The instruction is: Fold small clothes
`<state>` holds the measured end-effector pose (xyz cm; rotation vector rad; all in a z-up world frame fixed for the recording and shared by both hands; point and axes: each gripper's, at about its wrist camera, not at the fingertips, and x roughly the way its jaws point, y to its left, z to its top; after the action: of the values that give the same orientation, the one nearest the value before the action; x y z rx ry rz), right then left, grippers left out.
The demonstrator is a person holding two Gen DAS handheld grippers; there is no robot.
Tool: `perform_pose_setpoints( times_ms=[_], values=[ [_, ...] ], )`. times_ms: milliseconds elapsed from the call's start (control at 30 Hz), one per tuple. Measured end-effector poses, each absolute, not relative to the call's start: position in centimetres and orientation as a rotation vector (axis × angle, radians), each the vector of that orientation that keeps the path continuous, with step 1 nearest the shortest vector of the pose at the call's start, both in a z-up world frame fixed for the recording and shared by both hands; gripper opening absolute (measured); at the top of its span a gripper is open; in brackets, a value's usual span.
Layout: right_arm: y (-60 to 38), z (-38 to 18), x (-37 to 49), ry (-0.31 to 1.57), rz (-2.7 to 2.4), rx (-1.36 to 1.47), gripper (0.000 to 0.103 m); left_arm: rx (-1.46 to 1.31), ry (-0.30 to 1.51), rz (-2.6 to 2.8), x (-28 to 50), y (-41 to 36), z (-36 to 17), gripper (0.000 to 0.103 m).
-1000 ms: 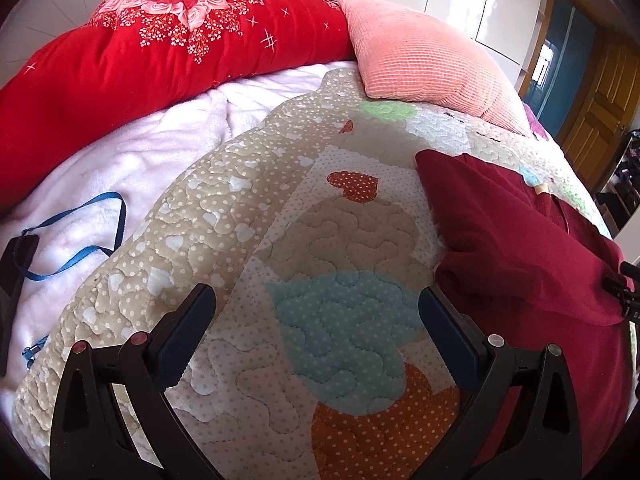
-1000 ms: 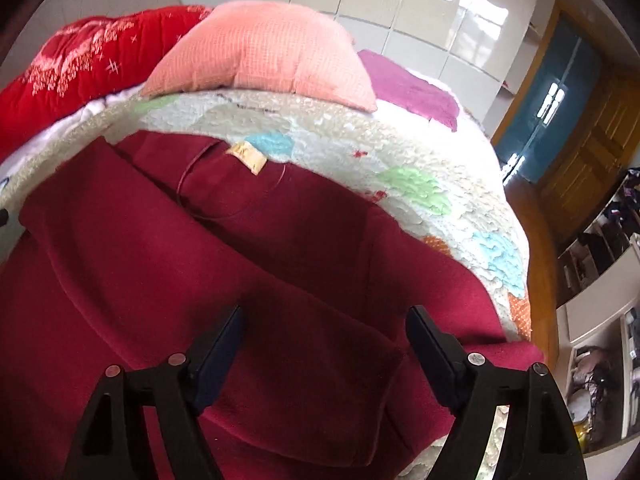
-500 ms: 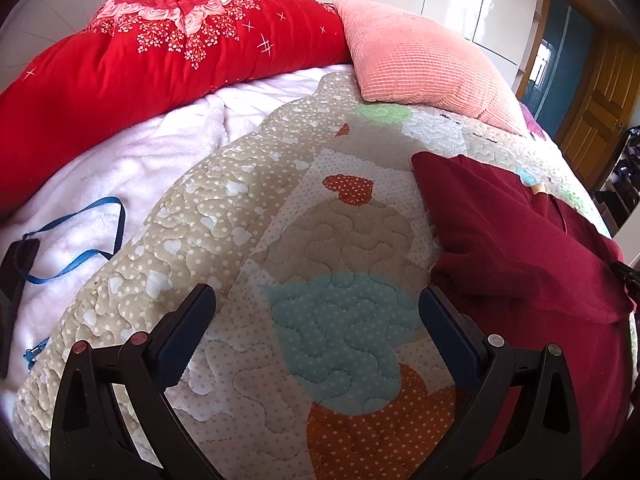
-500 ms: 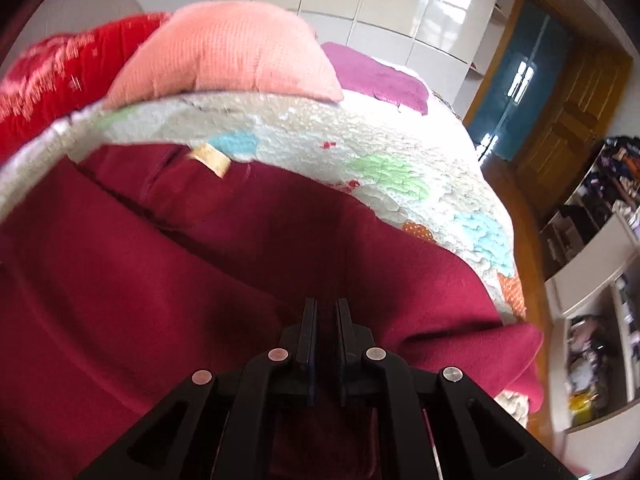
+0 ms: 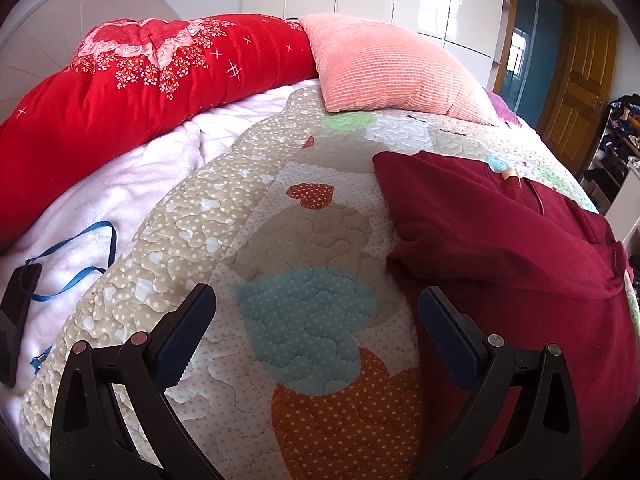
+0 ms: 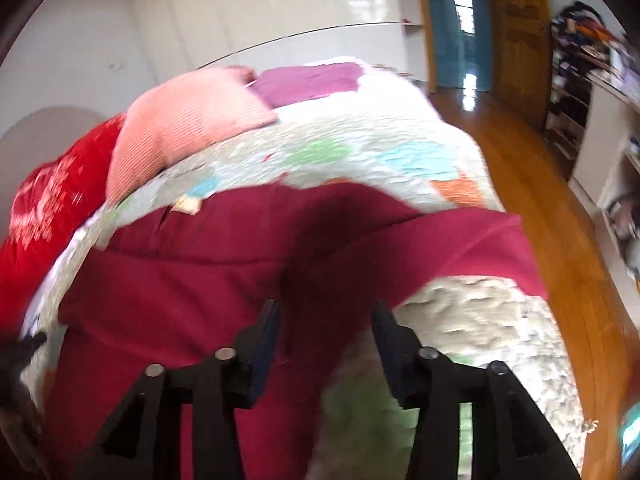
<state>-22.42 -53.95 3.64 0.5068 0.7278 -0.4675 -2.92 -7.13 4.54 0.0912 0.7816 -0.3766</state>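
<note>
The right tongs, clamped shut a moment ago, are opening over the garment.

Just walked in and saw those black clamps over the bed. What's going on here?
A person is folding a dark red garment on a patchwork quilt, a two-finger gripper in each hand. The right gripper is opening, with red cloth lying between its jaws. The left gripper is open above the quilt, holding nothing. The garment looks partly folded.

Maroon garment, polka-dot heart-patterned quilt, floral red duvet, pink pillow
</note>
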Motion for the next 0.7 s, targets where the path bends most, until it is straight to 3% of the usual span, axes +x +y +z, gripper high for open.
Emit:
perform_pose_setpoints(
  times_ms=[167, 400, 433, 467, 533, 700],
  values=[
    [-64.1, 2.1, -24.2, 0.658, -0.629, 0.805, 0.049, 0.083, 0.798, -0.375, -2.5, -7.2, 4.2, 0.102],
    [-70.3, -2.3, -21.6, 0.648, -0.626, 1.055, 0.049, 0.079, 0.850, -0.369, -1.4, -7.5, 2.9, 0.102],
    [-70.5, -2.5, -21.7, 0.613, -0.621, 1.055, 0.046, 0.076, 0.856, -0.368, -1.3, -7.5, 2.8, 0.102],
    [-70.5, -2.2, -21.4, 0.603, -0.619, 1.017, 0.028, 0.073, 0.859, -0.367, -1.3, -7.4, 2.8, 0.102],
    [-69.8, -0.9, -21.1, 0.610, -0.632, 0.908, 0.010, 0.064, 0.855, -0.366, -1.2, -7.3, 2.8, 0.102],
    [-65.9, 7.6, -22.3, 0.439, -0.465, 0.740, 0.006, 0.040, 0.836, -0.368, -1.4, -6.8, 3.4, 0.102]
  ],
)
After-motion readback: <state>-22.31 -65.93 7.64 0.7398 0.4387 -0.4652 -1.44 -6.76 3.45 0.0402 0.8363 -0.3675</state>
